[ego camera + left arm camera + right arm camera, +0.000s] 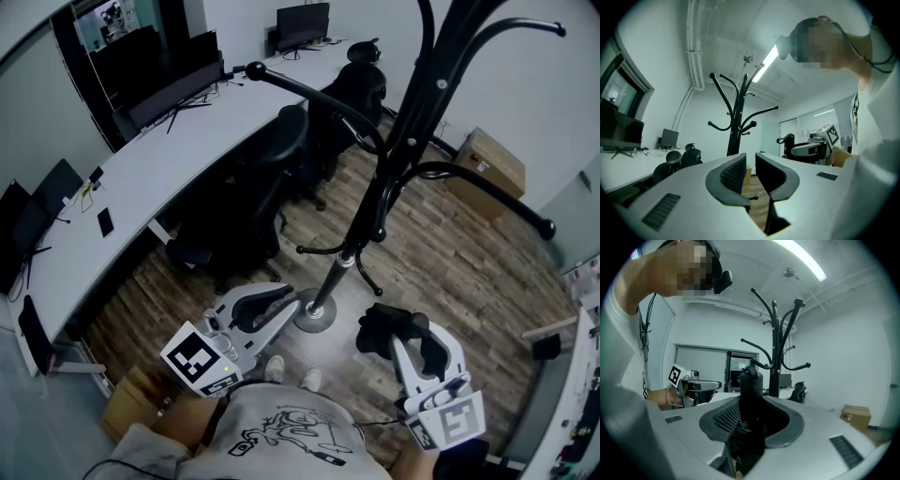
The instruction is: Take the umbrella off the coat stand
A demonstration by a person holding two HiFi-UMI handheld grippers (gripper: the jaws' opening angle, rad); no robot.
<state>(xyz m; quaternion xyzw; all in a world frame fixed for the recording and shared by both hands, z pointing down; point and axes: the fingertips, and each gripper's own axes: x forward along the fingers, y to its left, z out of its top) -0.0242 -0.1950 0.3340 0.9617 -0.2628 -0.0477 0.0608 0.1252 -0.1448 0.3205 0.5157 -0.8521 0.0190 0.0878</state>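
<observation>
The black coat stand (pixel 394 159) rises from its round base (pixel 316 317) on the wood floor, and nothing hangs on its curved arms. A folded black umbrella (pixel 380 330) sits off the stand, to the right of the base, with my right gripper (pixel 398 323) shut on it. In the right gripper view the umbrella (pixel 751 394) stands upright between the jaws of the right gripper (pixel 754 417), with the coat stand (pixel 776 362) behind it. My left gripper (pixel 281 302) hovers just left of the base. Its jaws (pixel 750 168) stand slightly apart with nothing between them, and it faces the coat stand (pixel 736 126).
A long white desk (pixel 169 159) with monitors runs along the left. Black office chairs (pixel 272 178) stand between the desk and the stand. One cardboard box (pixel 487 164) sits by the right wall and another (pixel 131 398) near my left side.
</observation>
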